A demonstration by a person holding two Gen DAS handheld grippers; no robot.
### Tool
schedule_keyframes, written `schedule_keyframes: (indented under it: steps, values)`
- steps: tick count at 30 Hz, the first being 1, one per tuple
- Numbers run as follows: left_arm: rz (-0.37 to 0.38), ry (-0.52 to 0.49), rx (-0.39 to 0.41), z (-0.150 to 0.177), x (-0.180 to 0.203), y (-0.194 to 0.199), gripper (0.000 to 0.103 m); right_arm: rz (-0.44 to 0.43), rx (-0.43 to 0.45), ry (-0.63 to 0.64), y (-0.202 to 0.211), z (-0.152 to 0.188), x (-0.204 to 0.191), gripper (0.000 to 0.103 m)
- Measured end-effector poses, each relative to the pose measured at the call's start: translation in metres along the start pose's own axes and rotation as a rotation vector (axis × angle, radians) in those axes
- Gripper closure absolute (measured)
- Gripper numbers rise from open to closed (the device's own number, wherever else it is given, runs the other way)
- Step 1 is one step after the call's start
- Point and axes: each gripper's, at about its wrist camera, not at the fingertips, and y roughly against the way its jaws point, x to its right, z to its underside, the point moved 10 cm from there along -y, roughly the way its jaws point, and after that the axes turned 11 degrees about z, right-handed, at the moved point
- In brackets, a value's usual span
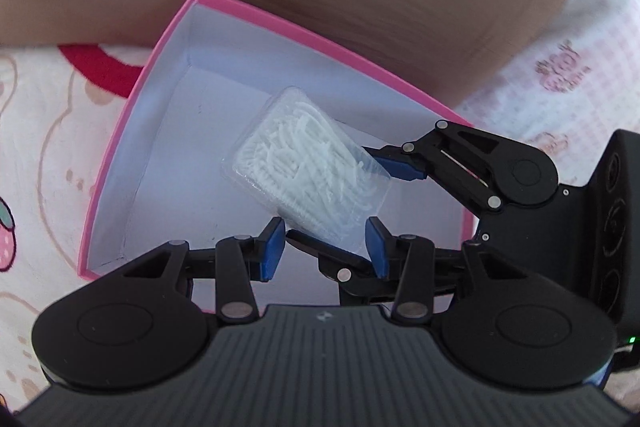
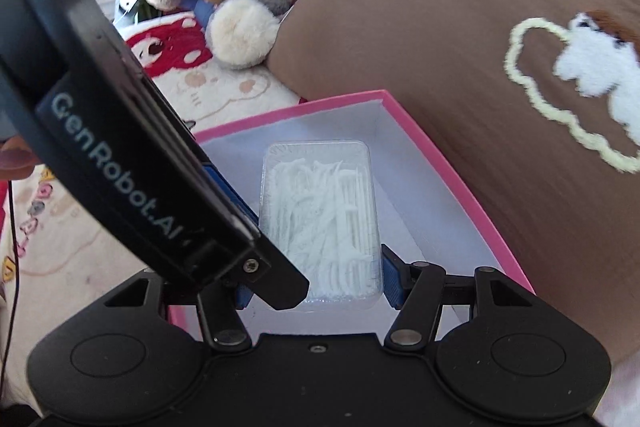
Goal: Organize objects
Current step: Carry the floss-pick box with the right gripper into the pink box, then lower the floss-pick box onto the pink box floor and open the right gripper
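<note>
At frame centre, inside pink box (image 2: 452,163): clear floss-pick case (image 2: 320,215), light, rigid, slippery. Right gripper (image 2: 316,279) clamps its long sides; left gripper (image 1: 324,247) straddles one corner, contact unclear.

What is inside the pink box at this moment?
Inside the pink box is one clear plastic case full of small white picks, held between the pads of the right gripper. The near part of the box floor is hidden behind the grippers.
</note>
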Motion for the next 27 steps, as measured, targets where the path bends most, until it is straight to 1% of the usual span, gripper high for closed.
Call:
schedule_keyframes:
  steps: [3,10,16,19,23,27]
  values:
    - [-0.017,0.045,-0.001,-0.005,-0.013,-0.01,0.062,-0.011,-0.023,0.048,-0.02,0.0,-0.002,0.039]
    - [-0.052,0.132,0.003,-0.022,-0.034,-0.031,0.062,-0.012,-0.074,0.071,-0.054,-0.002,0.001,0.039]
    - [-0.072,0.209,-0.013,-0.025,-0.052,-0.047,0.062,-0.031,-0.129,0.083,-0.078,0.003,-0.003,0.039]
    - [-0.069,0.25,-0.009,-0.026,-0.059,-0.053,0.063,-0.036,-0.143,0.089,-0.086,0.006,-0.005,0.039]
    - [-0.072,0.277,-0.008,-0.028,-0.063,-0.06,0.065,-0.046,-0.158,0.078,-0.093,0.011,-0.003,0.039]
    - [-0.072,0.315,-0.011,-0.027,-0.068,-0.064,0.065,-0.034,-0.159,0.122,-0.096,0.016,-0.009,0.039]
